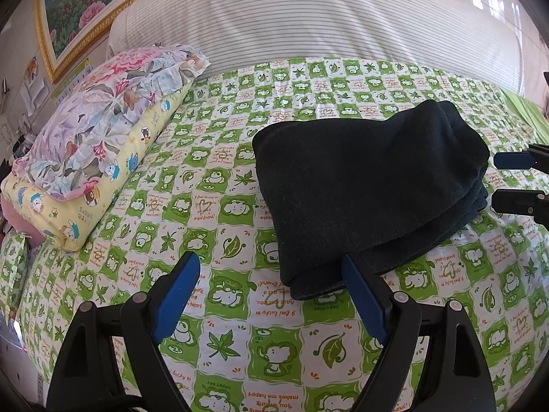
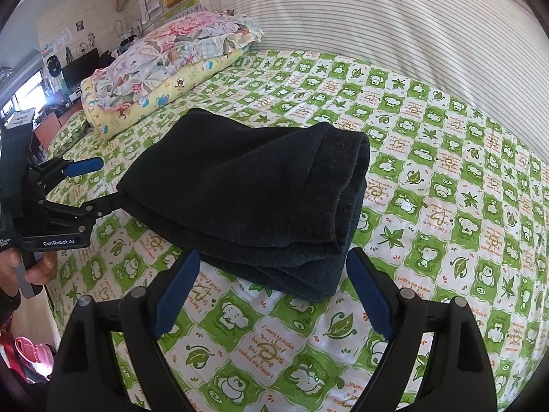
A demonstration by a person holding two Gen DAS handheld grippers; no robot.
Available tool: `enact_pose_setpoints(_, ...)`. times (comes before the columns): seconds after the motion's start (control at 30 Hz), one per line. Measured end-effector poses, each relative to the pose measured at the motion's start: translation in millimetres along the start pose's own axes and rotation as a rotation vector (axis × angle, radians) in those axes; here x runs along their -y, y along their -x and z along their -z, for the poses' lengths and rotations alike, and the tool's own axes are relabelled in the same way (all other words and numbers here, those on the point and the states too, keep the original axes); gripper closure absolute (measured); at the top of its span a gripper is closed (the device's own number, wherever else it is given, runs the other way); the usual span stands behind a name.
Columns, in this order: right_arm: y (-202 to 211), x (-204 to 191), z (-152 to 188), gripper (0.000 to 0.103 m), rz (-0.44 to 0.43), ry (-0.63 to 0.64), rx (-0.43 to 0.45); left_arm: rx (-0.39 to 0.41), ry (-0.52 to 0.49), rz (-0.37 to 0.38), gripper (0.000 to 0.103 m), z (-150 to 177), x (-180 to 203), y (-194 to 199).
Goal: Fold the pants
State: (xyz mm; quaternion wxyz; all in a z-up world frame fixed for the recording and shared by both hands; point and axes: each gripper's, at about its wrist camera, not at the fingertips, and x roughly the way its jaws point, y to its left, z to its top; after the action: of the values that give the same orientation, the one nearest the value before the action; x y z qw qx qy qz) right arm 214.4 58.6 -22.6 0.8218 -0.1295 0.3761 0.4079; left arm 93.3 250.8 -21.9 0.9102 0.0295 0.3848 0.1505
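1. Left wrist view: left gripper (image 1: 271, 295), jaws apart and empty, at the near edge of the folded black pants (image 1: 370, 189) lying mid-bed on the green-checked sheet (image 1: 219, 312).
2. Right wrist view: right gripper (image 2: 274, 295), jaws apart, before the pants' stacked fold; only here, a hand (image 2: 34, 269) gripping the left handle.
3. Both views: floral pillow (image 1: 103, 120) toward the bed's far-left corner.

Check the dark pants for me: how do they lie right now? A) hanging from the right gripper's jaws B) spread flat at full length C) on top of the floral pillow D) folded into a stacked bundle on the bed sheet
D: the pants sit as a layered bundle on the green checked sheet, with both grippers' jaws open and off them.
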Motion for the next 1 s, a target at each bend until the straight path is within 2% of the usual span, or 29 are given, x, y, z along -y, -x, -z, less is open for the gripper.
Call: enact_pose_setpoints(1.0, 1.7, 6.7, -0.8, 0.015, -0.007, -0.018, 0.004, 0.014, -0.009, 0.023, 0.018, -11.9, 0.6, -3.9)
